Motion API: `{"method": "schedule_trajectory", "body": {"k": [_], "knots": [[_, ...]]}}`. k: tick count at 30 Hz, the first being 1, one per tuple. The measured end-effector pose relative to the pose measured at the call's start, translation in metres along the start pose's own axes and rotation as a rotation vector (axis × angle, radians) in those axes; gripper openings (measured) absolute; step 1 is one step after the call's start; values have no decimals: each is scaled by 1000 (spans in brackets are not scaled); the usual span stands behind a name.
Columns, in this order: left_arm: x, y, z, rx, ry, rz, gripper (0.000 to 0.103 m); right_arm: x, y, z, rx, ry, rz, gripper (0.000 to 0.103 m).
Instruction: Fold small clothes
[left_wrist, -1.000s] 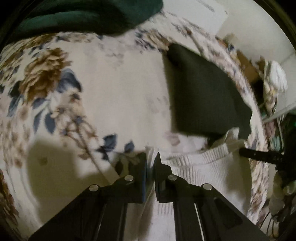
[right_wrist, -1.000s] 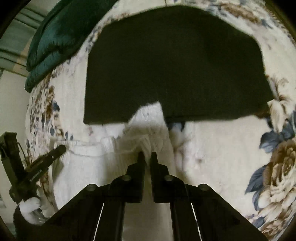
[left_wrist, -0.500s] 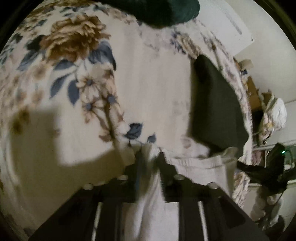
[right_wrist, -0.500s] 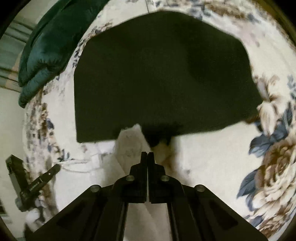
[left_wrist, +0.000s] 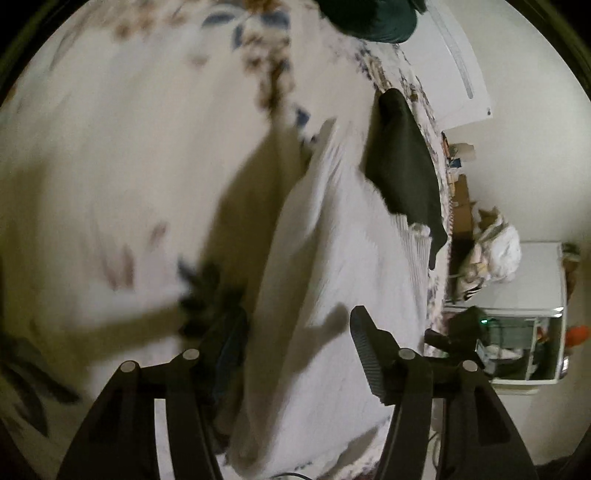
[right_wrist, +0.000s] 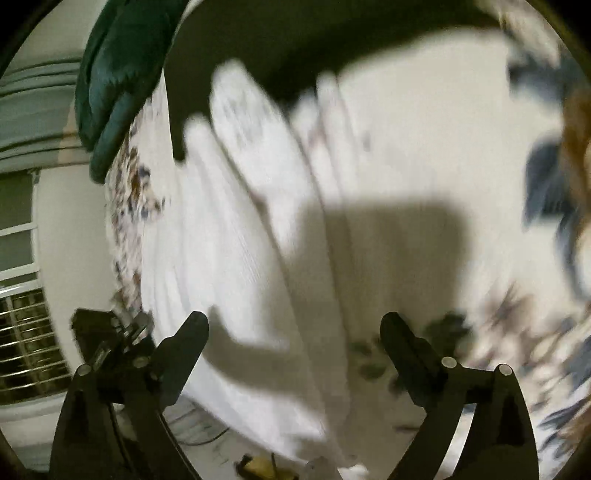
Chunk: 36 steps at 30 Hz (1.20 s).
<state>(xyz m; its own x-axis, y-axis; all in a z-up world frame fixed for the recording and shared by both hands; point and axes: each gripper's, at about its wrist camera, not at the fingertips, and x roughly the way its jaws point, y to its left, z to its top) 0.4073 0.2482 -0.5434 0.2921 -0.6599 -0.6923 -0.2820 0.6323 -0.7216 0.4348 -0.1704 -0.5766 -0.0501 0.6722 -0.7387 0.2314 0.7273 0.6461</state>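
Left gripper (left_wrist: 295, 332): my fingers spread wide, nothing between them.
Right gripper (right_wrist: 295, 332): also spread, gripping nothing.
White knit (left_wrist: 332, 266): lies on the floral bedspread (left_wrist: 110, 166), far end touching the dark cloth (left_wrist: 402, 166).

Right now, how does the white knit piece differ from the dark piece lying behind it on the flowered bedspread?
The white knit garment is pale and ribbed; the dark garment is near-black with no texture showing. The white one lies nearest the open left gripper and right gripper; the dark one lies farther back, its edge overlapping the white one. Both rest on the floral bedspread, neither gripped.
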Motion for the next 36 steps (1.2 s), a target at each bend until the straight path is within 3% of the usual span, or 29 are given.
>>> {"method": "schedule_trajectory", "body": {"k": [6,9,13,14,15,16,17,18,20,23,27,32,36], "knots": [[21,17,-6,-66,20,-80,67,37,-17,-11,42,99,166,102],[33,18,0,-73,37,-109,73,54,-16,-9,42,140,192,102],[42,10,8,-53,51,-146,73,73,-12,-2,43,185,202,103],[42,5,9,-44,42,-157,71,77,-10,-1,45,187,201,103],[41,-1,11,-27,33,-183,60,80,-5,1,45,182,200,103],[40,-8,11,-9,25,-180,36,83,1,3,37,172,204,98],[37,-17,11,24,11,-148,33,84,6,2,20,151,187,85],[36,-23,12,47,-2,-138,25,84,9,3,16,137,171,79],[29,-38,14,88,-15,-106,23,82,13,-1,20,106,168,56],[20,-57,13,135,-21,-73,22,69,24,-12,-2,54,152,48],[5,-83,17,198,-38,-42,22,41,47,-26,-43,-7,153,46],[-17,-131,29,267,-81,-57,22,-23,80,-26,-109,-89,187,45],[-20,-182,60,319,-117,-91,22,-79,111,-7,-157,-165,203,45]]}}
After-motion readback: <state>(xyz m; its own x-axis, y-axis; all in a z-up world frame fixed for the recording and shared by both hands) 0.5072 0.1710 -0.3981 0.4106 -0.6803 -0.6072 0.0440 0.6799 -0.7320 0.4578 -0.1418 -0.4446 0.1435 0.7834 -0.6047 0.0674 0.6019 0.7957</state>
